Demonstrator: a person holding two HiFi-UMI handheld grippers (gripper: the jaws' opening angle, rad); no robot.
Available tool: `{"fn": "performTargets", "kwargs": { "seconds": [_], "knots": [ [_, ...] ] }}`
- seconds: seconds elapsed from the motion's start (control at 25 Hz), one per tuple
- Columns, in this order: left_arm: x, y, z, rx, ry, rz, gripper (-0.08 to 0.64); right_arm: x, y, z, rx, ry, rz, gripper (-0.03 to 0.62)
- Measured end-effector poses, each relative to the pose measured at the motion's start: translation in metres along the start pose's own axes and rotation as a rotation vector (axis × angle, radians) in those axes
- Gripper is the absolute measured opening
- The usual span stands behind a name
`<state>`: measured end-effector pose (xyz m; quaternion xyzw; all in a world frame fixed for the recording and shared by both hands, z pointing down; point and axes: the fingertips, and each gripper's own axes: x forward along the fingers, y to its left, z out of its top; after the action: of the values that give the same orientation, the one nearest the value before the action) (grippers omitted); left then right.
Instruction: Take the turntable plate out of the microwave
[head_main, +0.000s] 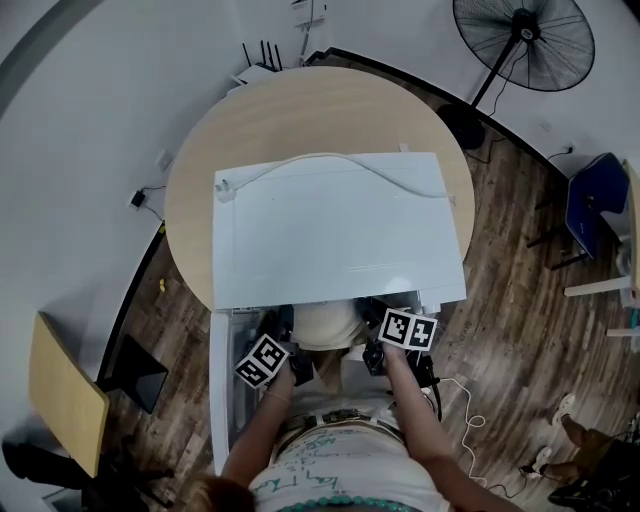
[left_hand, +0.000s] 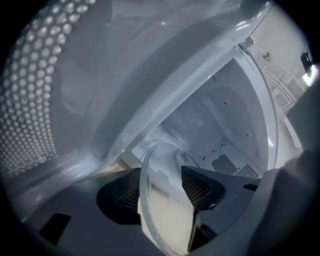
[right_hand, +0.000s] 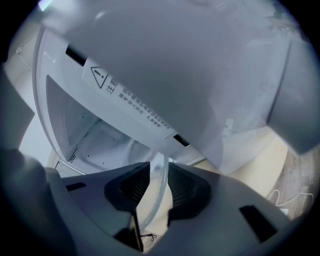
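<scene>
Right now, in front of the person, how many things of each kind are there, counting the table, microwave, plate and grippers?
round table: 1
microwave: 1
turntable plate: 1
grippers: 2 (left gripper, right gripper)
Total: 5

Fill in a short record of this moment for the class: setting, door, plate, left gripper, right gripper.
setting: white microwave on a round wooden table, seen from above
door: swung open
plate: clear glass turntable plate at the microwave's open front, between the two grippers
left gripper: jaws wide apart, plate rim between them, pads not pressing on it
right gripper: jaws closed on the plate's rim
</scene>
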<state>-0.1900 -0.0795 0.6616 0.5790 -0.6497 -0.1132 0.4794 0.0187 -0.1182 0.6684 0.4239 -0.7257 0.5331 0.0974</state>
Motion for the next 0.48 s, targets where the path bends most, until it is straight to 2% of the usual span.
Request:
{"fn": "performTargets", "kwargs": {
  "seconds": [0.16,0.24,0.36,0.48],
  "knots": [
    [0.003,0.006,0.002,-0.024,0.0,0.044,0.217,-0.004,-0.001,-0.002,0.027,-0.003,0.012,0.095],
    [0.001,0.01,0.0,-0.02,0.011,0.067,0.147,-0.005,-0.001,-0.003,0.034,-0.001,0.019,0.094],
    [-0.006,0.01,-0.004,-0.027,0.029,0.076,0.144,-0.008,-0.002,-0.006,0.038,0.01,0.025,0.094],
    [-0.015,0.012,-0.01,-0.067,0.042,0.081,0.133,-0.012,-0.002,-0.009,0.019,0.021,0.027,0.096]
  ]
}}
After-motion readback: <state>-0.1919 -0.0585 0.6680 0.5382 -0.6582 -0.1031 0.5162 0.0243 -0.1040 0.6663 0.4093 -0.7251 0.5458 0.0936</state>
